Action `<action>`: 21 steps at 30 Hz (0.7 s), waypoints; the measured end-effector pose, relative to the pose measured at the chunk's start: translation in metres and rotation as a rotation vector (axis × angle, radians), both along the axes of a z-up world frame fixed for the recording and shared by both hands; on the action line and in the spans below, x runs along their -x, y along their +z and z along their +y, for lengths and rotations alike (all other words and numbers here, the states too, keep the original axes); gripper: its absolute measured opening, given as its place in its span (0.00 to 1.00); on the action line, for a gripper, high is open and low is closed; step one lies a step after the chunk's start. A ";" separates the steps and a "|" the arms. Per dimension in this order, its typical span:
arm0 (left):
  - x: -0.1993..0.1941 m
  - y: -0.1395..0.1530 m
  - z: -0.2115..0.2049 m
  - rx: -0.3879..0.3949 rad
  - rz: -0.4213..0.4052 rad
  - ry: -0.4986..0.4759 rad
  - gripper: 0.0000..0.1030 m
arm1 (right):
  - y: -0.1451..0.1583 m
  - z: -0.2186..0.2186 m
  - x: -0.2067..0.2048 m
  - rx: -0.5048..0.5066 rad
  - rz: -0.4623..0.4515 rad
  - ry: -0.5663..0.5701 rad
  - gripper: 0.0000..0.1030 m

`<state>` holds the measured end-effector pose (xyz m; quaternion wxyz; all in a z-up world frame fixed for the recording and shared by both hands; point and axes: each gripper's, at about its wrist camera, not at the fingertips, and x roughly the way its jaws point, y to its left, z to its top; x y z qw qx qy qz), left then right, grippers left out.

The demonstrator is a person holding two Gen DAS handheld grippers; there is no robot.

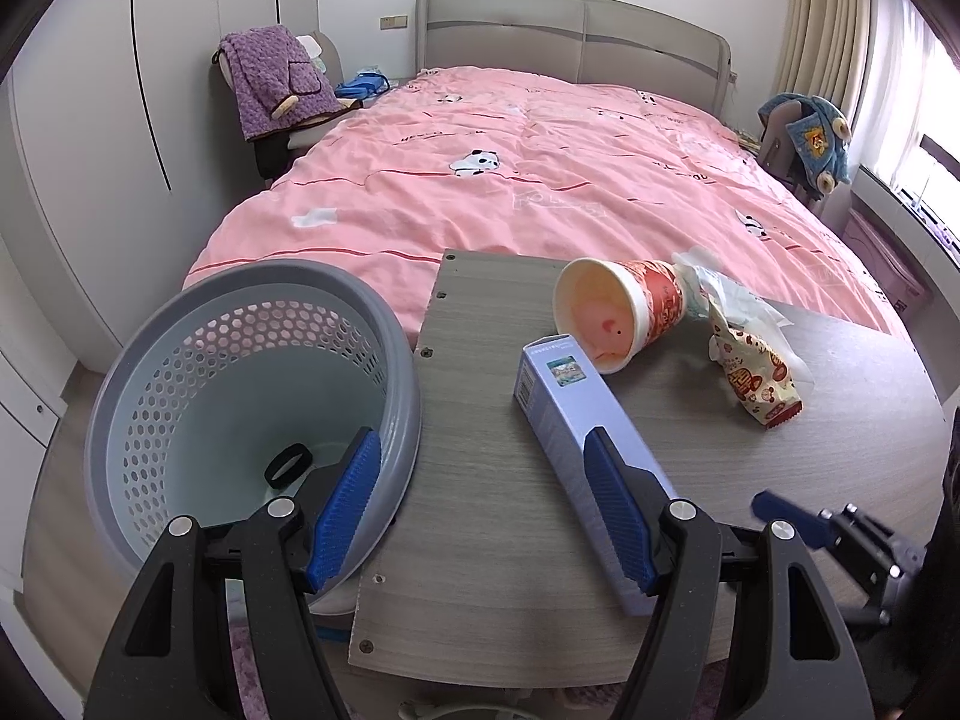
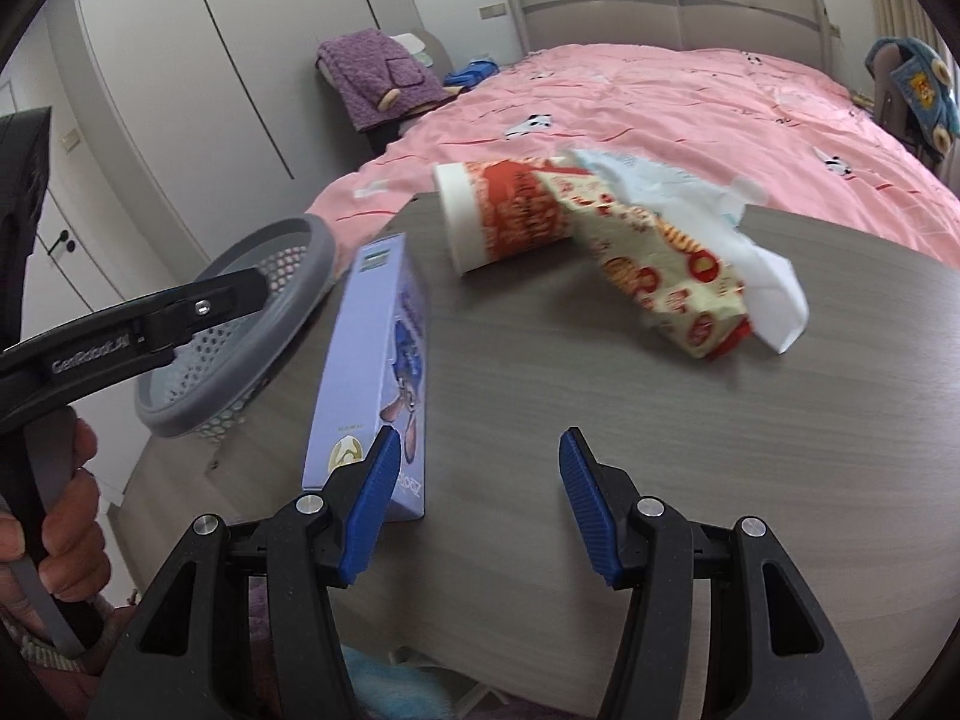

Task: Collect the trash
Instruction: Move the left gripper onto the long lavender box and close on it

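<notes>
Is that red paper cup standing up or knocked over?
Knocked over. The cup lies on its side on the table, its open mouth facing the left camera, inside looking empty apart from stains.

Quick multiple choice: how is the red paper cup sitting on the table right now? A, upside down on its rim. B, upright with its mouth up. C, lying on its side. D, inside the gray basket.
C: the red paper cup lies on its side on the table, its open mouth facing the left wrist camera, next to the blue box and outside the gray basket.
</notes>
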<state>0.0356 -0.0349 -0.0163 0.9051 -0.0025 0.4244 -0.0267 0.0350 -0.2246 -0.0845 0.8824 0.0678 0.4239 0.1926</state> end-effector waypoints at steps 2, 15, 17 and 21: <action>0.000 0.000 -0.002 0.001 0.004 -0.004 0.65 | 0.000 -0.001 0.004 -0.011 -0.001 -0.013 0.53; -0.014 -0.018 -0.042 0.039 0.095 -0.082 0.65 | 0.006 -0.057 0.007 -0.016 -0.030 -0.185 0.53; -0.019 -0.023 -0.048 0.041 0.113 -0.083 0.65 | 0.006 -0.064 0.008 -0.031 -0.034 -0.202 0.53; -0.025 -0.033 -0.056 0.024 0.137 -0.073 0.65 | 0.006 -0.071 0.007 -0.049 -0.037 -0.218 0.53</action>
